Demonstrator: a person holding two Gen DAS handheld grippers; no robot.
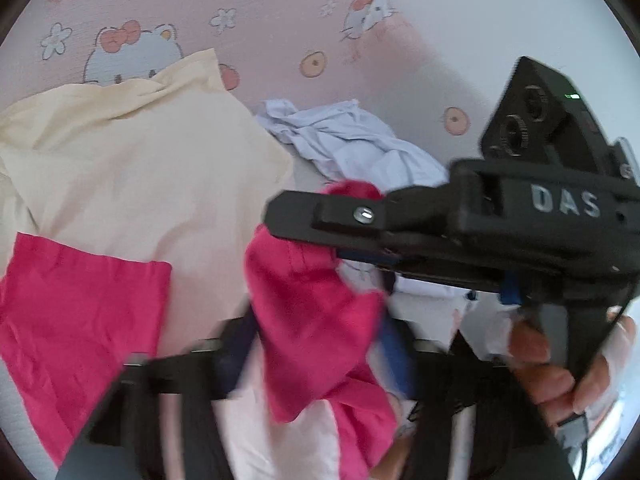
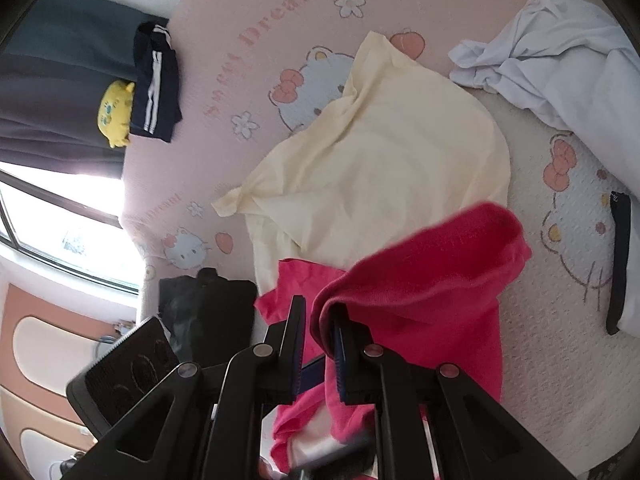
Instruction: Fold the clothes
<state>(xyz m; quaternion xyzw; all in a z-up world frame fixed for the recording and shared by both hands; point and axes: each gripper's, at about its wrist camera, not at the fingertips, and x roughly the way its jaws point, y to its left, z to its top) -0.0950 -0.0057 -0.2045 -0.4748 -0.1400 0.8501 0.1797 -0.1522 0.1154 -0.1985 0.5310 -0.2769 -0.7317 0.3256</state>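
Observation:
A pink garment (image 1: 312, 300) (image 2: 420, 280) hangs bunched above the bed, with one flat part (image 1: 72, 300) lying on a cream garment (image 1: 140, 168) (image 2: 380, 160). My right gripper (image 2: 320, 320) is shut on a fold of the pink cloth; the left wrist view shows it (image 1: 288, 224) from the side, held by a hand (image 1: 560, 368). My left gripper (image 1: 318, 352) is blurred at the bottom, and the pink cloth fills the gap between its fingers. The left gripper's black body (image 2: 128, 368) shows at lower left in the right wrist view.
A pink cartoon-cat bed sheet (image 1: 280, 20) (image 2: 260, 100) lies under everything. A crumpled white garment (image 1: 352, 144) (image 2: 540, 64) lies beyond the cream one. Folded navy striped clothing (image 2: 156, 84) and a yellow plush (image 2: 114, 116) sit at the bed's edge, near a window (image 2: 60, 220). A black item (image 2: 208, 308) lies close by.

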